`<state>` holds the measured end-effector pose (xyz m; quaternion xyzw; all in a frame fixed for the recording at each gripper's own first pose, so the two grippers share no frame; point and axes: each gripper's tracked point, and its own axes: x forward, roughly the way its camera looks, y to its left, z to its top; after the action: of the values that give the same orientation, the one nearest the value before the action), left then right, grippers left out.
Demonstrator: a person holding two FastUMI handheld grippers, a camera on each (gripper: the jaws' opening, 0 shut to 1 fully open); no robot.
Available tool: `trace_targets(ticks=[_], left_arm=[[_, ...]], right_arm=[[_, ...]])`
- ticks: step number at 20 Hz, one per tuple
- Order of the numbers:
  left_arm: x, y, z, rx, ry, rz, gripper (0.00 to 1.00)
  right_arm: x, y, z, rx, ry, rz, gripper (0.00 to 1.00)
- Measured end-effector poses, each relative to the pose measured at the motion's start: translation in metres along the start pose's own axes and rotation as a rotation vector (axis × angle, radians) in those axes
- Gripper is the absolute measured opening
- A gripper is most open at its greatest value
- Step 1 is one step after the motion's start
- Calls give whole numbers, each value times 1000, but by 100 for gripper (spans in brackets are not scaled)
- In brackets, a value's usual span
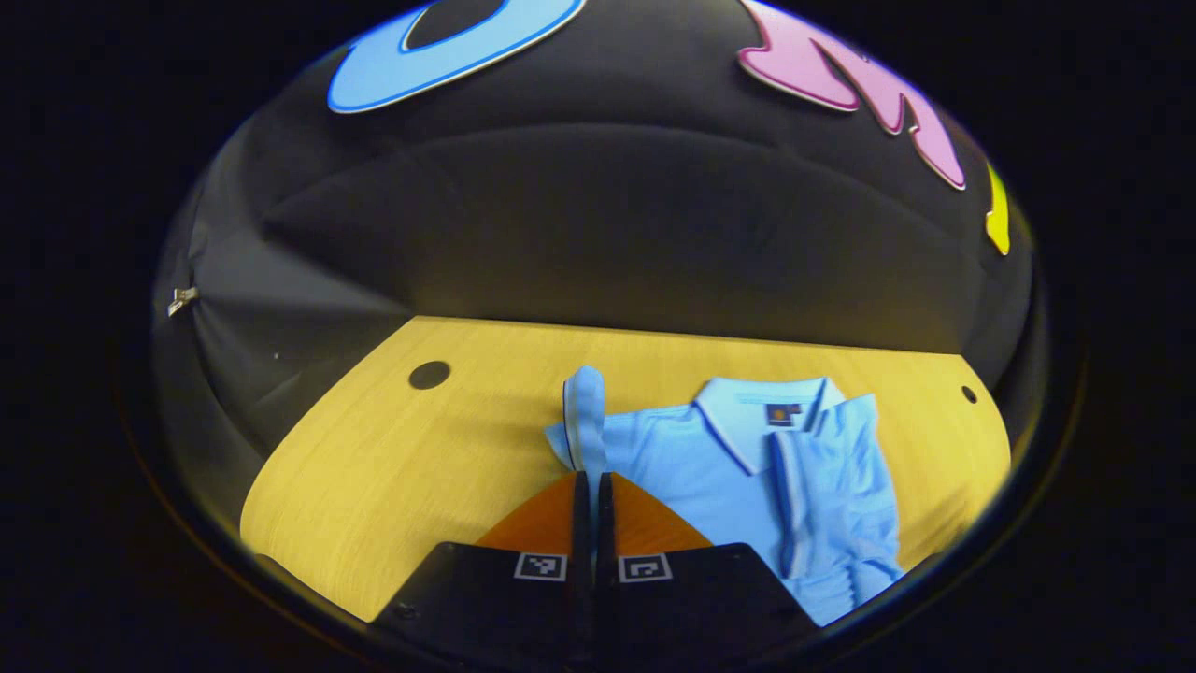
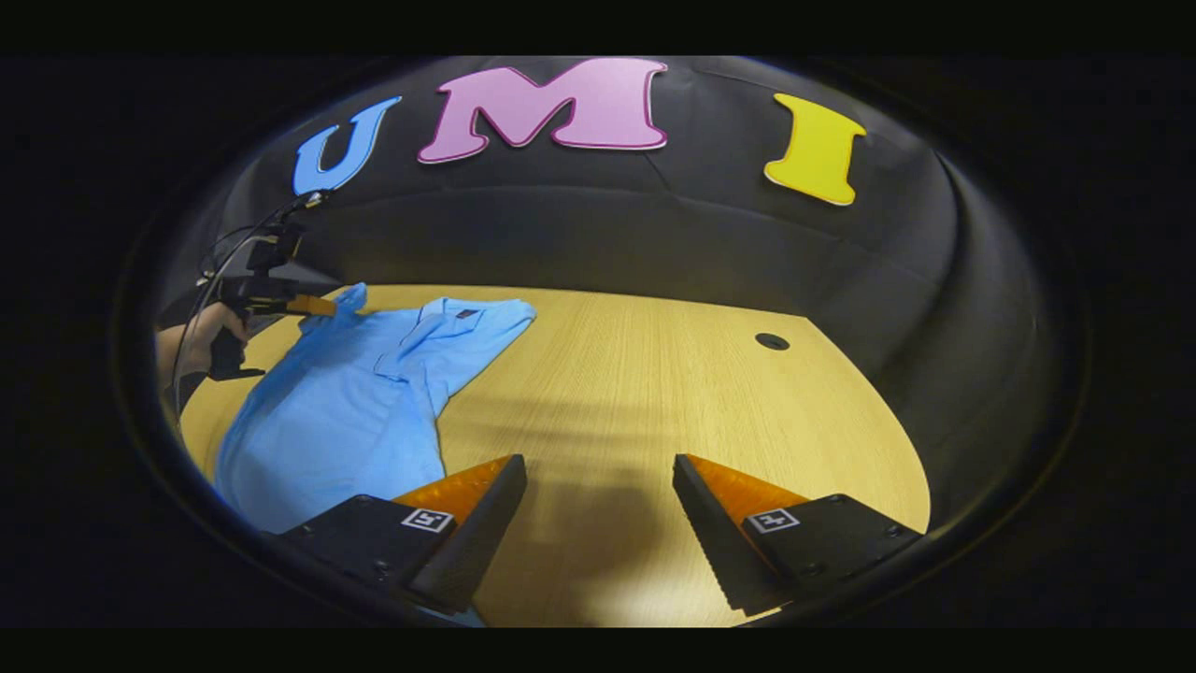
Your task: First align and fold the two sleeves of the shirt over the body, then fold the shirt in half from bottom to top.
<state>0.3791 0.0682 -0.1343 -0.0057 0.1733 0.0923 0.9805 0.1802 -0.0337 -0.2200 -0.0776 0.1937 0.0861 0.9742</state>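
Shirt [image 1: 747,467]: light blue polo, flat on the desk [image 1: 392,467] towards its far edge, collar away from the person, one sleeve already folded over the body.

Left gripper [image 1: 591,486]: clenched on the other sleeve [image 1: 585,421], lifted at the shirt's side; the body lies to its right.

Right gripper [image 2: 598,523]: released, fingers wide, over bare desk, the shirt to its left.

The right gripper view adds the holding hand [image 2: 201,341].
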Motion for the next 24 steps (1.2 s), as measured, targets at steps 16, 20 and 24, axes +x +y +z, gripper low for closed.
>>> trace_targets(ticks=[16, 20, 24], left_arm=[[-166, -41, -34, 25, -66, -268, 97], [-246, 21, -71, 69, -55, -210, 96], [-302, 58, -120, 33, 3, -196, 97]], right_arm=[[-78, 22, -18, 29, -22, -40, 98], [-113, 32, -32, 52, -2, -53, 97], [-149, 46, -57, 92, 44, -58, 97]])
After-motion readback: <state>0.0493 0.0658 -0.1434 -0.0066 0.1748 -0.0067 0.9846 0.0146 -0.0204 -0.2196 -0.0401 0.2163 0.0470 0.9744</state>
